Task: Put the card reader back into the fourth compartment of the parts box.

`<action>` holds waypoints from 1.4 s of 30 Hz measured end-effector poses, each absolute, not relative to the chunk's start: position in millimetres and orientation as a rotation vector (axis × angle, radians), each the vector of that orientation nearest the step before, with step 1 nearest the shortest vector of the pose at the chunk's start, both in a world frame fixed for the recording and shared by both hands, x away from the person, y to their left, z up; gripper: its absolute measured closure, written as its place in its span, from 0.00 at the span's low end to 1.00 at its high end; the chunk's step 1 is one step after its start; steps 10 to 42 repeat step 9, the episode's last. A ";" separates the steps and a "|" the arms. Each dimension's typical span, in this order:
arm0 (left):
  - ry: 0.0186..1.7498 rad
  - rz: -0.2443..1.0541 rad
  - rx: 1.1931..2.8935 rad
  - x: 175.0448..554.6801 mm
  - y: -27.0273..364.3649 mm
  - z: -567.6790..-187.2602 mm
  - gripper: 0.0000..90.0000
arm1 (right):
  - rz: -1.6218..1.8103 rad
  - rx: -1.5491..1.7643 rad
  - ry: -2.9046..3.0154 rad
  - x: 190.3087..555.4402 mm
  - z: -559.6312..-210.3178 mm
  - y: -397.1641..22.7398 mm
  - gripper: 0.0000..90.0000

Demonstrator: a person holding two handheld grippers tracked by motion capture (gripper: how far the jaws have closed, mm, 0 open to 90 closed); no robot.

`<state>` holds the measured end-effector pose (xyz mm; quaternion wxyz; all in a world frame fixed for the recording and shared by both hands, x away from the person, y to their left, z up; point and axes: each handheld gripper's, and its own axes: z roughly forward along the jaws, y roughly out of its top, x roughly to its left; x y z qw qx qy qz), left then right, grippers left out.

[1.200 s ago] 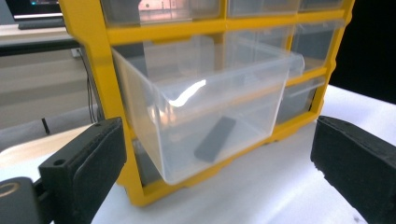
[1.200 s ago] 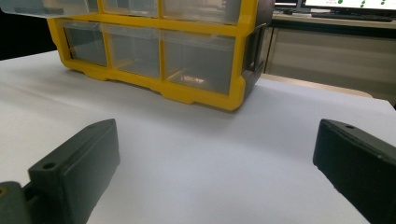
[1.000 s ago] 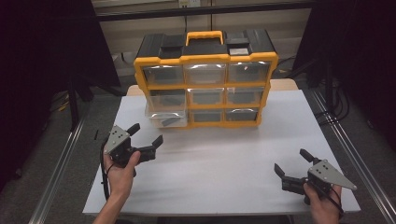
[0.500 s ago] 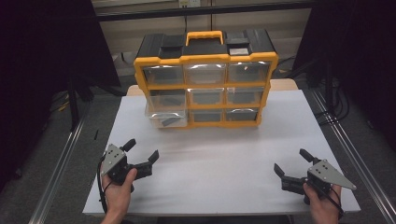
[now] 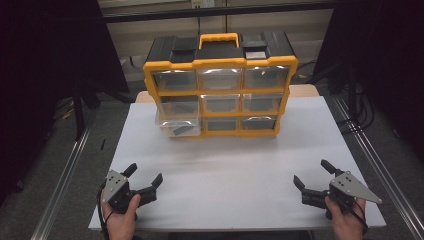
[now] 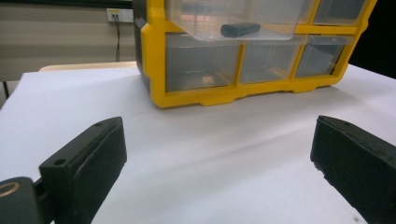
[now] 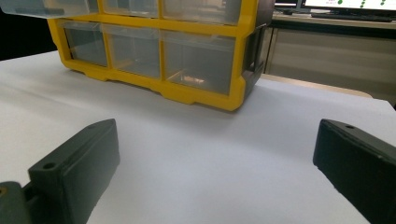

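My left claw (image 5: 144, 174) has come back from beside the organizer (image 5: 220, 85) to the desk's (image 5: 230, 165) near left corner; the right claw (image 5: 313, 172) hasn't moved from the near right. Both have their blocky matte black jaws spread wide with nothing between them. The yellow plastic organizer with clear drawers stands at the far middle of the smooth white desk. Its middle-left drawer (image 5: 178, 123) is pulled out, with a small dark oblong piece (image 6: 240, 29) lying inside.
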<state>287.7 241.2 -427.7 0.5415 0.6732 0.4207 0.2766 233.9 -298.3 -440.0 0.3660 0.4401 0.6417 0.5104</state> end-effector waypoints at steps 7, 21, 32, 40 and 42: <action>1.017 0.628 1.589 296.0 241.5 -427.5 0.04 | 1.310 1.128 1.656 235.7 -441.0 -298.1 0.01; 1.024 0.634 1.592 297.2 241.4 -428.9 0.04 | 1.307 1.129 1.657 235.7 -441.1 -298.2 0.01; 1.024 0.634 1.592 297.2 241.4 -428.9 0.04 | 1.307 1.129 1.657 235.7 -441.1 -298.2 0.01; 1.024 0.634 1.592 297.2 241.4 -428.9 0.04 | 1.307 1.129 1.657 235.7 -441.1 -298.2 0.01; 1.024 0.634 1.592 297.2 241.4 -428.9 0.04 | 1.307 1.129 1.657 235.7 -441.1 -298.2 0.01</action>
